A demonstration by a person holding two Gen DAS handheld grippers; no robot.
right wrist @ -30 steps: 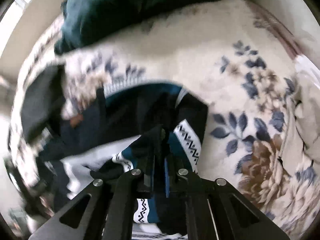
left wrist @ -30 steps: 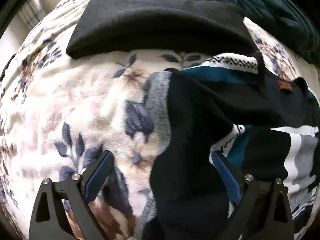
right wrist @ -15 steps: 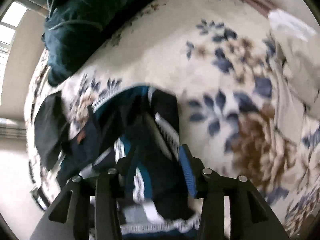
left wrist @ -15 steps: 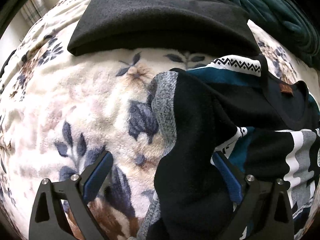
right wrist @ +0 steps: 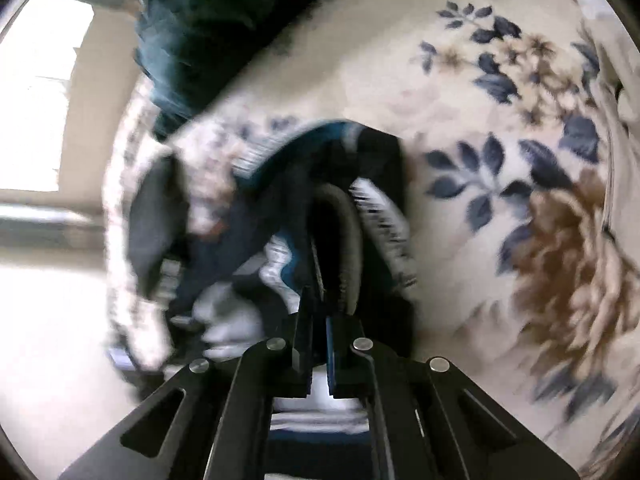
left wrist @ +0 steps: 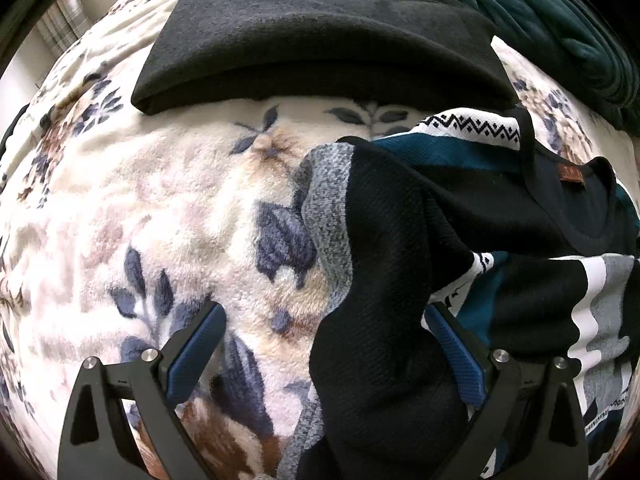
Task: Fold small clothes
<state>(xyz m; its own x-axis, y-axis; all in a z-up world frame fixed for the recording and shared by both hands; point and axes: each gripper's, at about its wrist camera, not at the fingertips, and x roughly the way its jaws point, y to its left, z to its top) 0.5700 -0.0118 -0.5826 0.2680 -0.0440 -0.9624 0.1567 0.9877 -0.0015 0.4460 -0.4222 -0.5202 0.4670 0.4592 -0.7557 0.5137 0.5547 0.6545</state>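
A dark knit sweater (left wrist: 400, 208) with teal, white and grey bands and a zigzag trim lies crumpled on the floral blanket (left wrist: 140, 200). Its black, grey-edged sleeve runs down between the fingers of my left gripper (left wrist: 324, 312), which stands wide open over it, pads apart from the cloth. In the blurred right wrist view the same sweater (right wrist: 360, 160) bunches up ahead of my right gripper (right wrist: 318, 304). Those jaws are closing tight on a thin fold of it, and the cloth rises in an arch from the tips.
A folded black garment (left wrist: 320, 40) lies beyond the sweater at the far side. A dark teal blanket (left wrist: 560, 20) is heaped at the far right, also the dark teal heap (right wrist: 208, 20) at upper left. Floral blanket (right wrist: 500, 120) stretches to the right.
The right gripper opened, shifted along the sweater and shut again on a fold of it, rolling as it went. The sweater body shifted slightly in the left view; the left gripper stayed put.
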